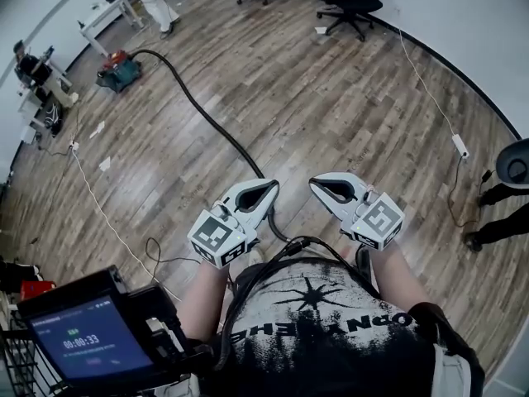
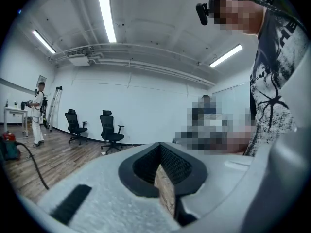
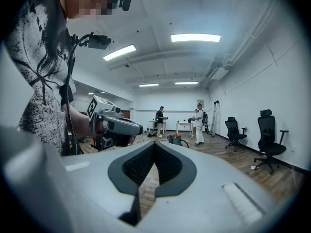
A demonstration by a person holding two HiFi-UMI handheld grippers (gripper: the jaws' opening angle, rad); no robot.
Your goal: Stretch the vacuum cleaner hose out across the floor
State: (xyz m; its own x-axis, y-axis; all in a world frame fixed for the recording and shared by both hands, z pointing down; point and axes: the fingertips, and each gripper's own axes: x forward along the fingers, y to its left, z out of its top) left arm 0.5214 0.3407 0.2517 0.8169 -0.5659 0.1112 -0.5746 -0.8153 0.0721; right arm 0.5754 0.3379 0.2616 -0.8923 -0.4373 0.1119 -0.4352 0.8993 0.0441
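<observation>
A teal and red vacuum cleaner [image 1: 118, 69] stands far off at the upper left of the wooden floor. Its black hose [image 1: 198, 106] snakes from it across the floor and passes under my left gripper [image 1: 271, 188] toward my feet. My left gripper is shut with nothing between its jaws, held above the hose. Beside it, my right gripper [image 1: 316, 182] is also shut and empty. In the left gripper view the vacuum cleaner [image 2: 7, 147] and the hose [image 2: 34, 166] show at the left edge. The right gripper view shows the vacuum cleaner [image 3: 177, 139] far ahead and my left gripper [image 3: 114, 125].
Two black office chairs [image 1: 351, 2] stand at the far wall. A white cable [image 1: 103, 209] crosses the floor at left, and a power strip [image 1: 459, 145] lies at right. A person's legs [image 1: 504, 197] are at the right edge. A cart with a screen [image 1: 83, 337] is at lower left.
</observation>
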